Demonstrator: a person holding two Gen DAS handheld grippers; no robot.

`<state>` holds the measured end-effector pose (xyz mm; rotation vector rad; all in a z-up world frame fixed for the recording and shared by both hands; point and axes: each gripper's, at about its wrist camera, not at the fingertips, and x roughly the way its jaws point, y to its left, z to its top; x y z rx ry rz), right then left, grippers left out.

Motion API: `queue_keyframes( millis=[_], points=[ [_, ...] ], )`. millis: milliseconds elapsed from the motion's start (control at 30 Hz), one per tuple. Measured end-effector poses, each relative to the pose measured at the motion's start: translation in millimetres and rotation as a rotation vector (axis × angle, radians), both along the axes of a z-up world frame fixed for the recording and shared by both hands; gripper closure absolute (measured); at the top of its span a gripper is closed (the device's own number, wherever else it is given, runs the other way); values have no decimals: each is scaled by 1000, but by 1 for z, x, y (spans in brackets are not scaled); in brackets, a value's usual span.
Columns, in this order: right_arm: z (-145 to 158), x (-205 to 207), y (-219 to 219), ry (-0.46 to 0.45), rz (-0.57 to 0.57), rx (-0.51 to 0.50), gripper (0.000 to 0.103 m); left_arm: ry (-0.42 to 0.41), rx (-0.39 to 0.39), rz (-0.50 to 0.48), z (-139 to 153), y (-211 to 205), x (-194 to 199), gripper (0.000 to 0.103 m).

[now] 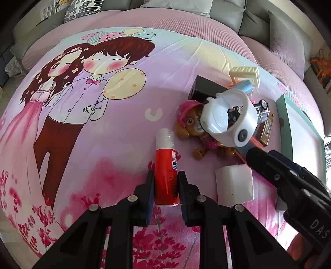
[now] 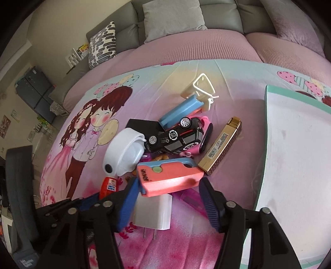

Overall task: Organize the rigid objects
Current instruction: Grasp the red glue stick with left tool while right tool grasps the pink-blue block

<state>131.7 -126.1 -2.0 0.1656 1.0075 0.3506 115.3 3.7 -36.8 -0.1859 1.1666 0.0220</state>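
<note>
My left gripper is shut on a red glue bottle with a clear cap, which lies on the printed bedsheet. My right gripper is shut on a coral-pink case with a blue edge and holds it above the pile. A white round lid hangs off the case's far end; it also shows in the left wrist view. Beneath lie a black toy car, a blue block, a gold box and a brown dog figure.
A white plug adapter lies under my right gripper, also in the left wrist view. A white tray with a green rim lies at the right. A cream plastic frame and a black box sit behind the pile. Grey sofa cushions lie beyond.
</note>
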Motion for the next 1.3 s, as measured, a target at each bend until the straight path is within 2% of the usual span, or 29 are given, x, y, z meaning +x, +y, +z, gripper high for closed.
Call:
queue_keyframes(
  millis=[200,400,567,600,667,700,733,867,900,933,967,1033,1300],
  points=[
    [-8,7,4,6,10,22,31,-12,-3,0,-1,2,9,81],
    [-12,11,12,-10,11,-1,27,3,24,-20,3,8,10,81],
    [-20,16,14,14,9,13,27,34,48,-50,3,17,22,79],
    [-20,16,14,12,8,14,27,38,47,-55,3,15,23,77],
    [-20,15,11,10,-4,34,27,46,34,-75,5,16,17,67],
    [-20,16,11,12,-8,42,27,45,20,-84,6,16,15,58],
    [-20,16,10,13,-10,45,27,43,10,-88,7,17,11,56],
    [-20,16,12,11,-8,41,27,35,24,-86,6,13,11,57],
    [-20,16,11,10,-10,44,28,32,35,-85,7,13,10,64],
    [-19,15,9,11,-12,50,28,28,55,-80,9,16,8,79],
    [-19,15,8,13,-11,54,29,26,59,-67,9,20,8,78],
    [-18,14,9,9,-7,45,29,8,12,-51,11,29,7,78],
    [-7,8,3,-19,-18,43,29,-15,18,-24,16,35,6,79]
  ],
)
